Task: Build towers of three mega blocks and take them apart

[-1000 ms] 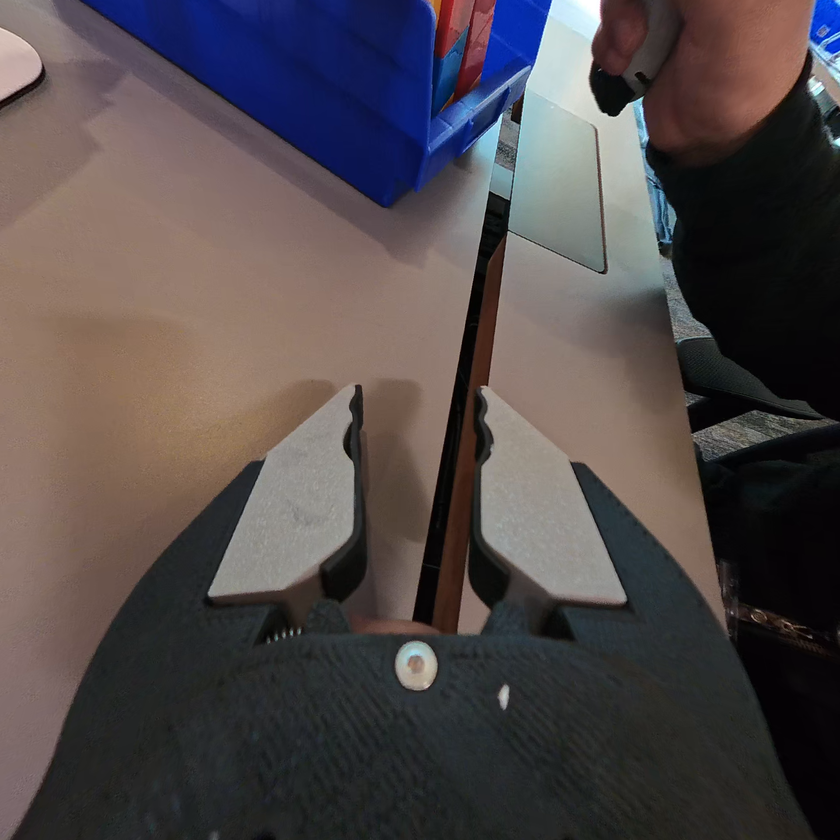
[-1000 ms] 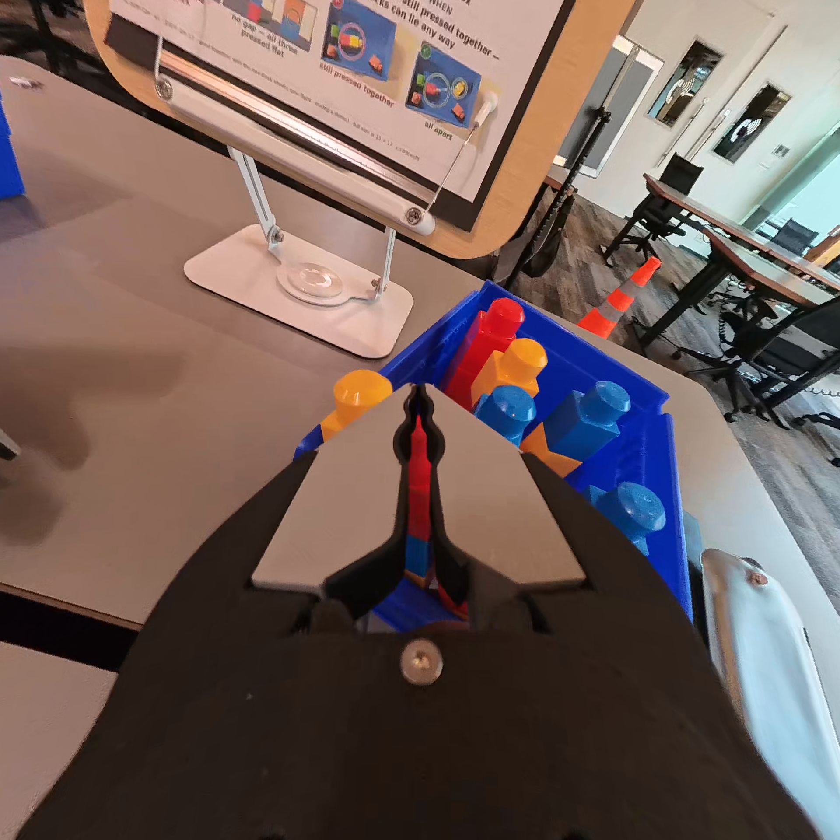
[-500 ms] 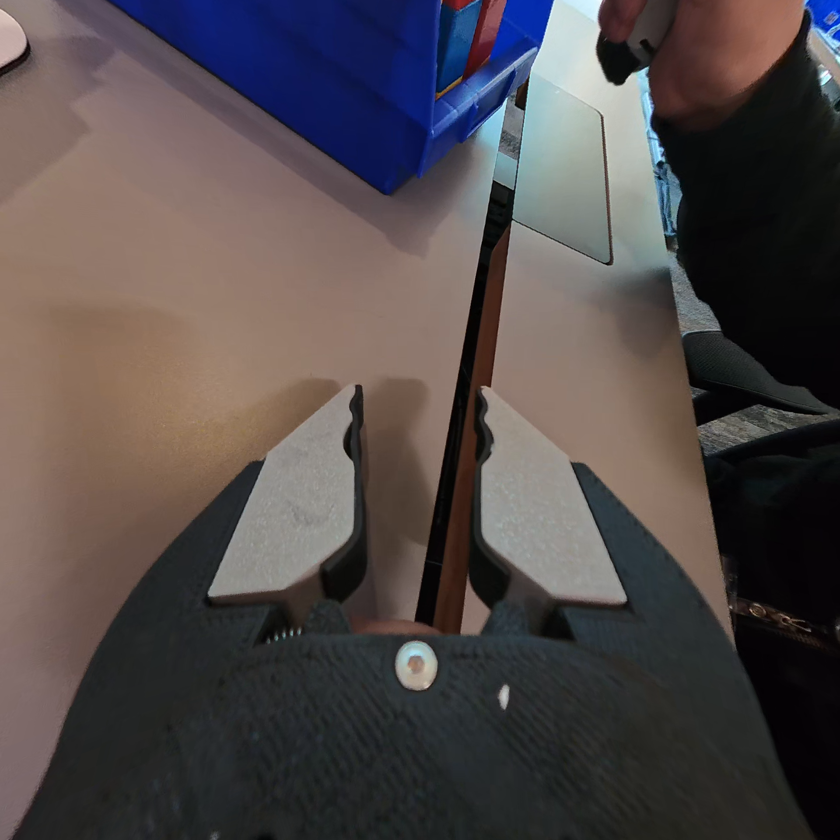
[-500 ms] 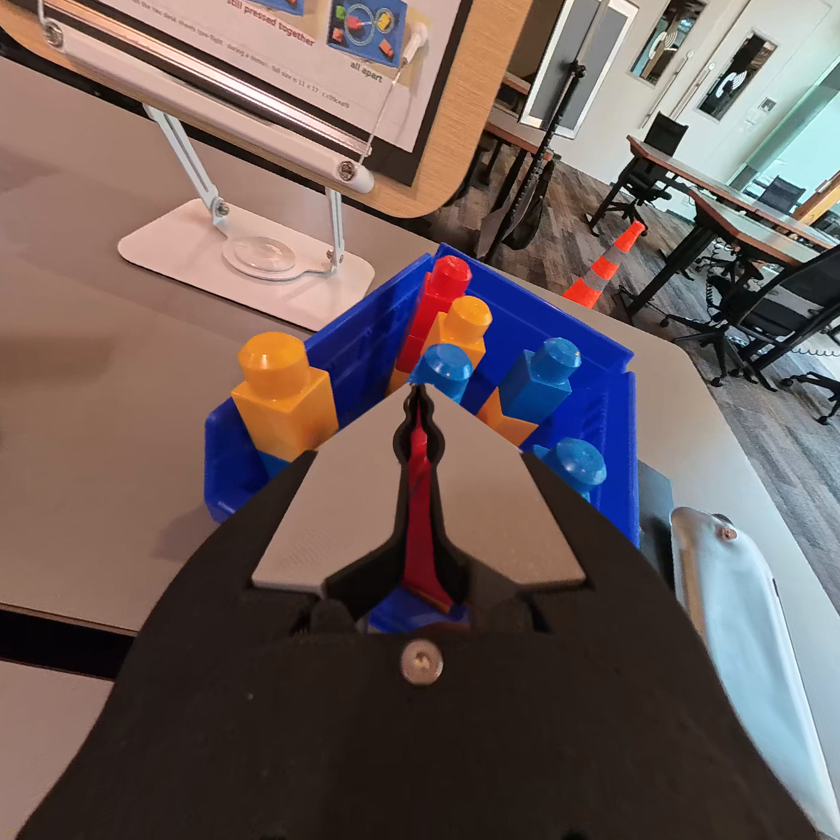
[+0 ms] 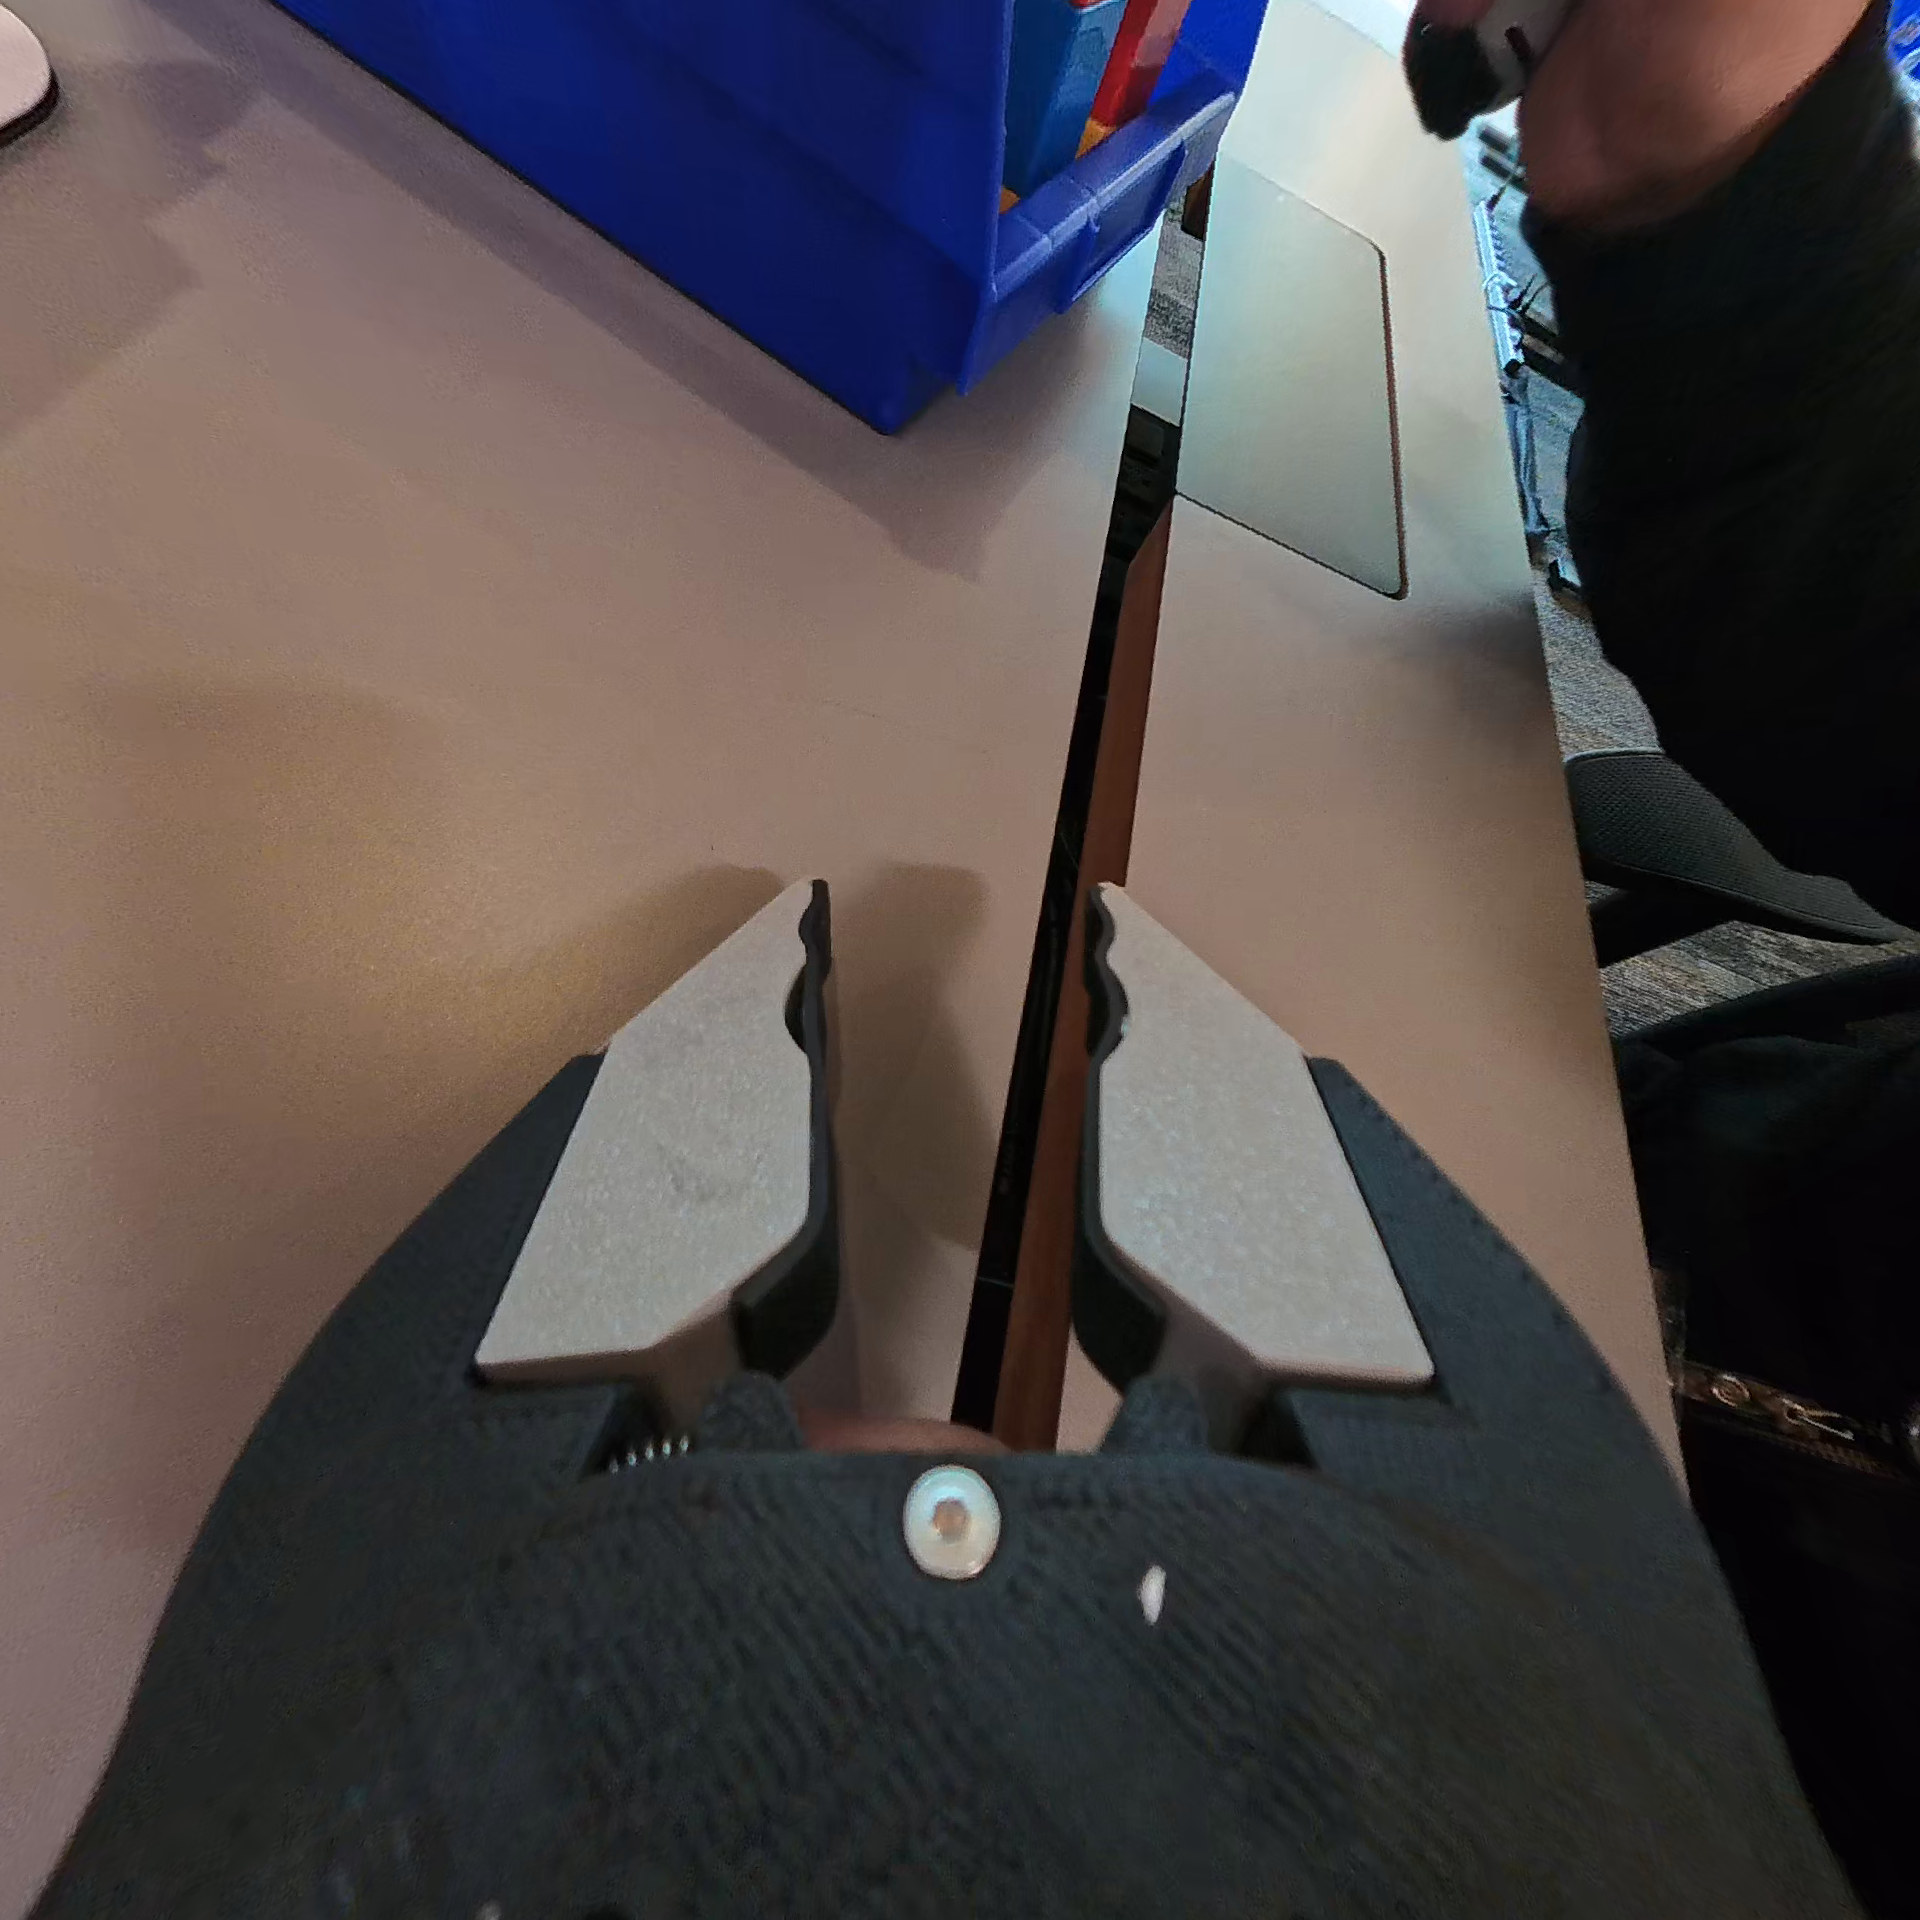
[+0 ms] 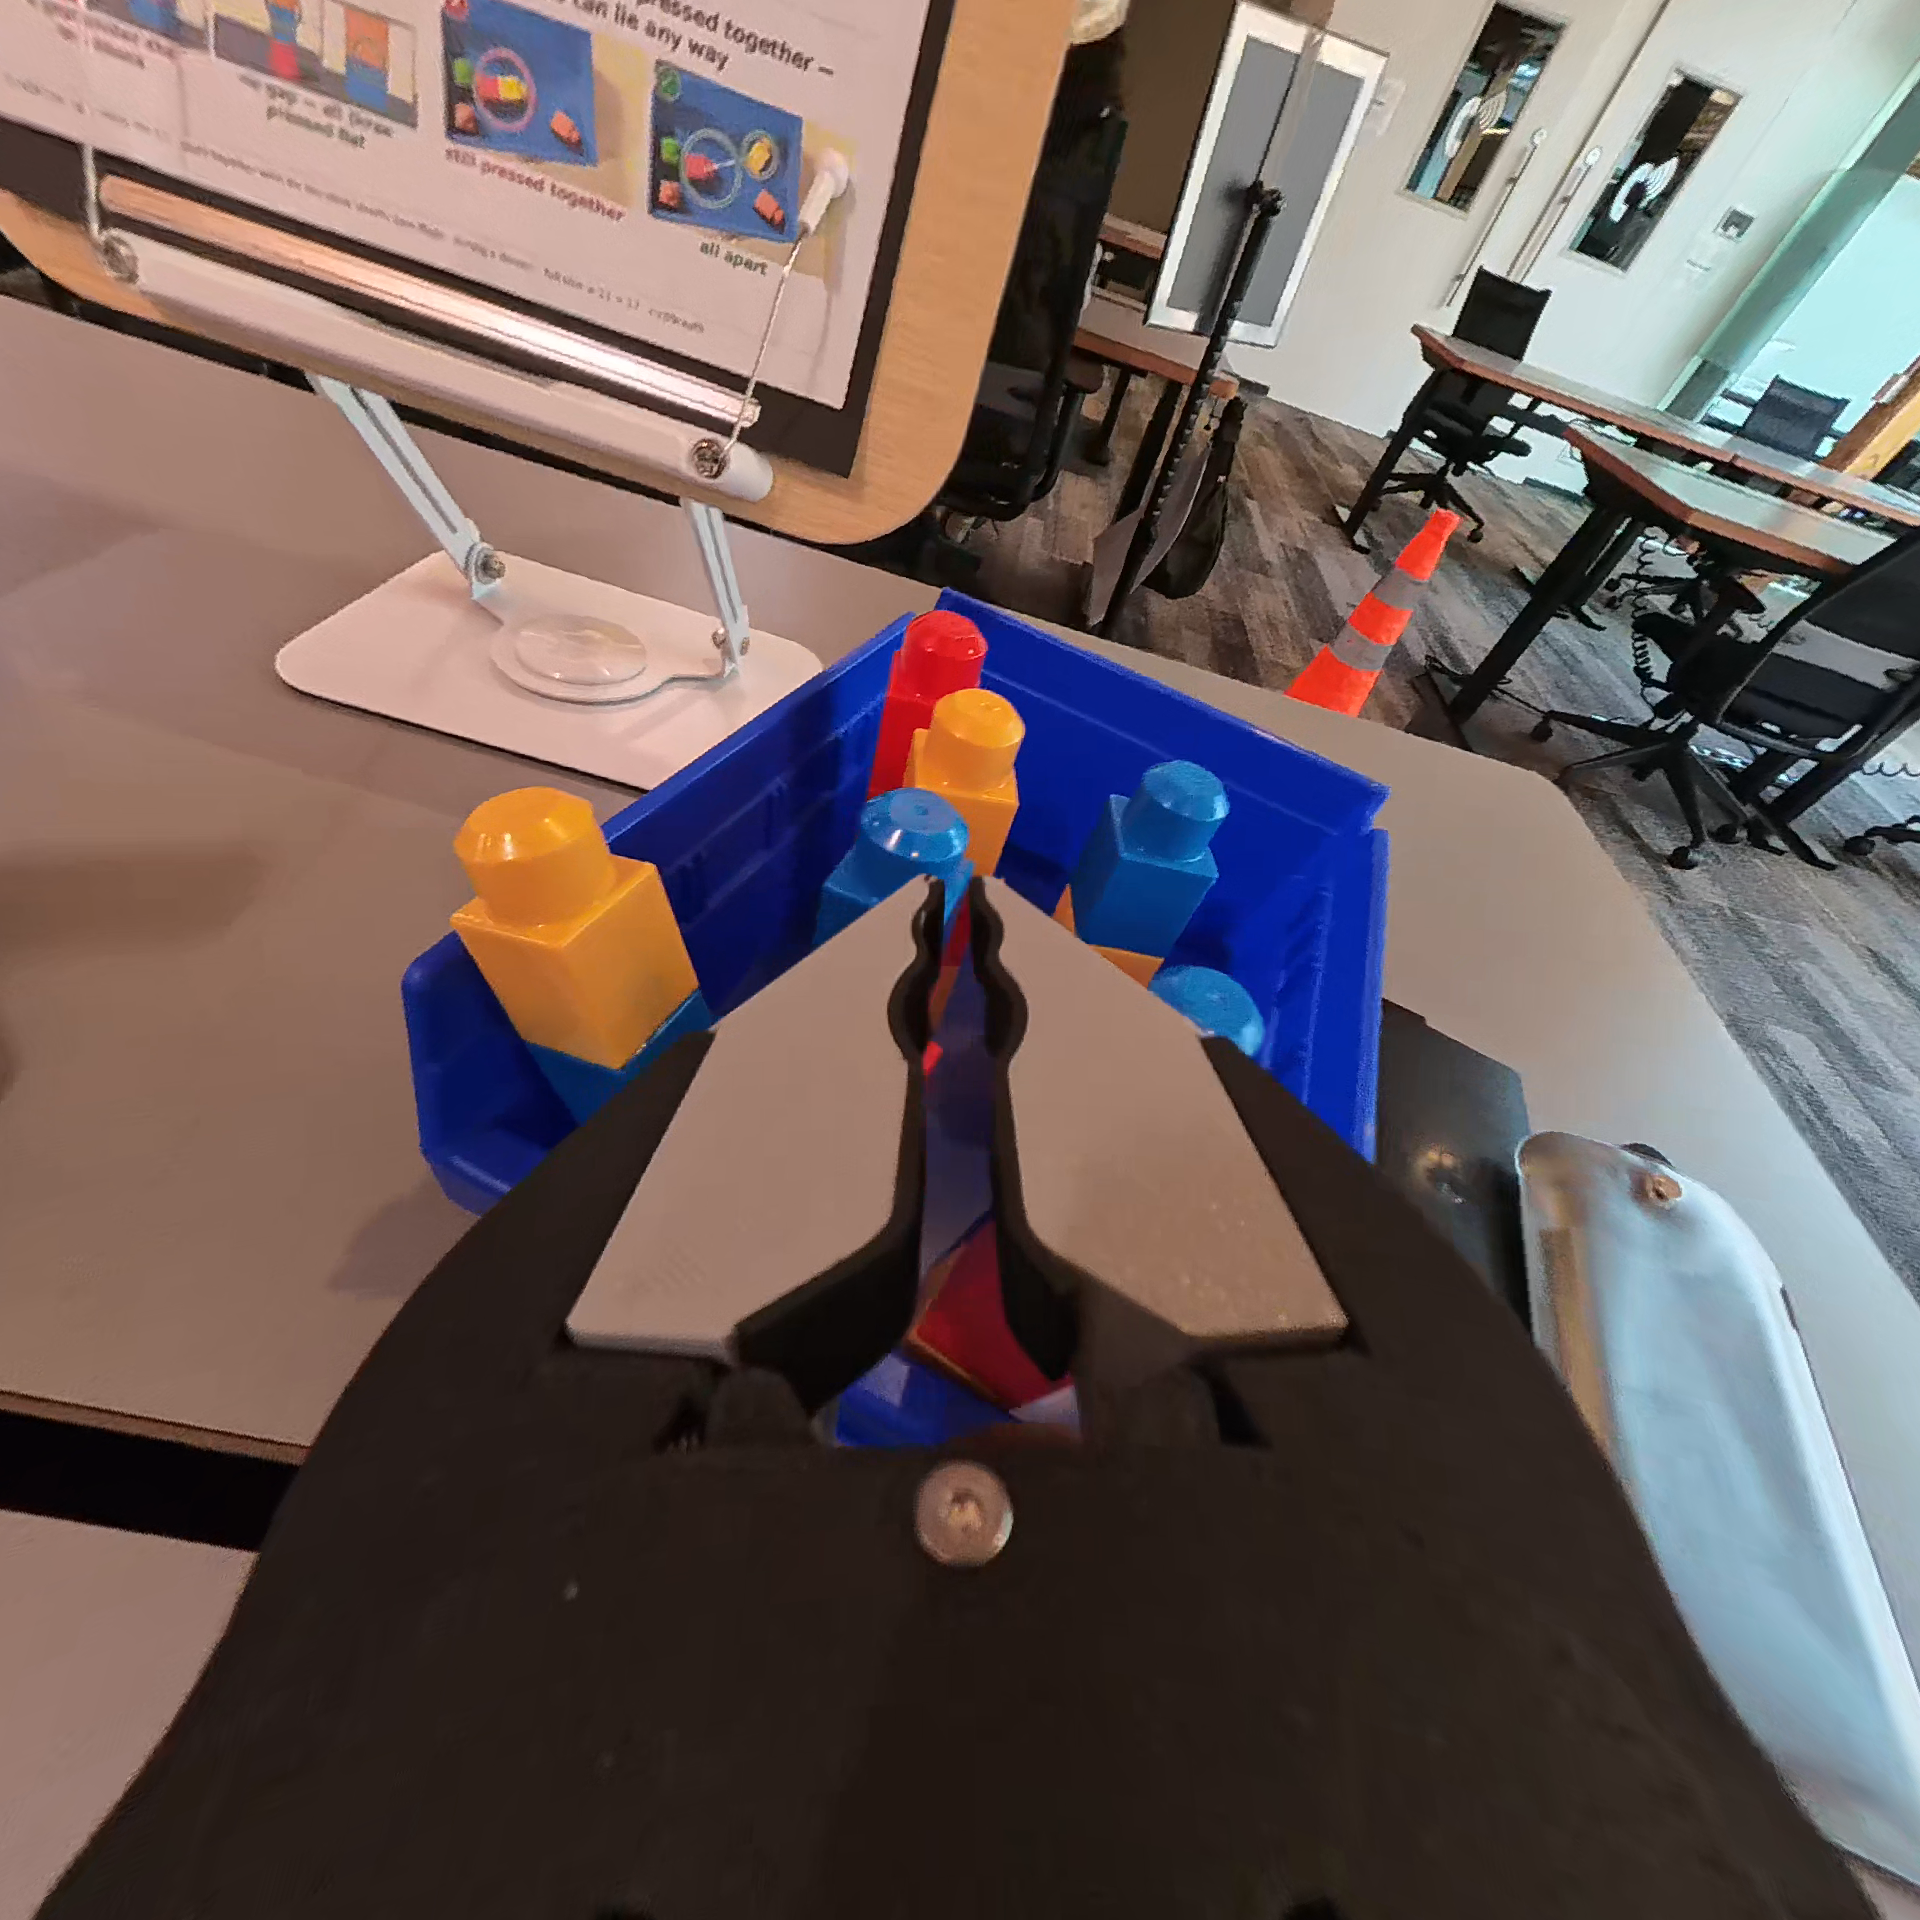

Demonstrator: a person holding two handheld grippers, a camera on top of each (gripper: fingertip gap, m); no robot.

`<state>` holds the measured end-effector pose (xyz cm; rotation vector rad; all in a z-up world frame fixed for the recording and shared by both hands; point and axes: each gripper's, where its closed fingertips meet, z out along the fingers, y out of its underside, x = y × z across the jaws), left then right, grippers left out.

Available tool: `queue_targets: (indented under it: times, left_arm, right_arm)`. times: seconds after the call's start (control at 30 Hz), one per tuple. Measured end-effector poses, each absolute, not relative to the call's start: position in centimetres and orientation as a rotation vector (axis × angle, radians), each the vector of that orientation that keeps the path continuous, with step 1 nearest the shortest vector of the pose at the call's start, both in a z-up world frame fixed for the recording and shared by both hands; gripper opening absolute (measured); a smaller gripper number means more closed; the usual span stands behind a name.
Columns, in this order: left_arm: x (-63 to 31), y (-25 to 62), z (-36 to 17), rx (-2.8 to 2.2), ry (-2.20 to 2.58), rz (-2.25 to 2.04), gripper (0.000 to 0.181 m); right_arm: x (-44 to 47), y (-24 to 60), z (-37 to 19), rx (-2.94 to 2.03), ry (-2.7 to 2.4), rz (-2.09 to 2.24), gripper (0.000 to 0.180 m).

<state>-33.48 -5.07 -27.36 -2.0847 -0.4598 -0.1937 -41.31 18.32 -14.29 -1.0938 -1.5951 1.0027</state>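
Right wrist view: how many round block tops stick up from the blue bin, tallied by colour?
Orange block tops: 2
Blue block tops: 3
Red block tops: 1
Total: 6

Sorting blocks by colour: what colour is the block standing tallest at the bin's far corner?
Red block, clearest in the right wrist view.

Bin (image 5: 727, 156) cropped by top edge
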Motion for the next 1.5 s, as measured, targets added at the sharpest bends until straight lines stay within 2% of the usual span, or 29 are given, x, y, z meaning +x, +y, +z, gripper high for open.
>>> queue_targets:
  times: [0.27,0.8,1.3,1.5]
  left_arm:
    - [-33.4,-5.0,-27.5,-2.091,-0.456,-0.193,0.048]
    - [-33.5,-5.0,-27.4,-2.088,-0.461,-0.195,0.047]
    - [-33.3,-4.8,-27.6,-2.101,-0.455,-0.199,0.048]
    - [-33.7,-4.9,-27.5,-2.098,-0.464,-0.160,0.047]
  right_arm:
    - [-40.7,20.1,-14.5,-1.163,-1.567,1.060,0.006]
    - [-43.3,9.3,-15.9,-0.977,-1.820,0.986,0.000]
    - [-43.1,11.9,-16.1,-1.046,-1.790,0.979,0.000]
    - [-42.4,11.7,-15.1,-1.035,-1.736,1.018,0.011]
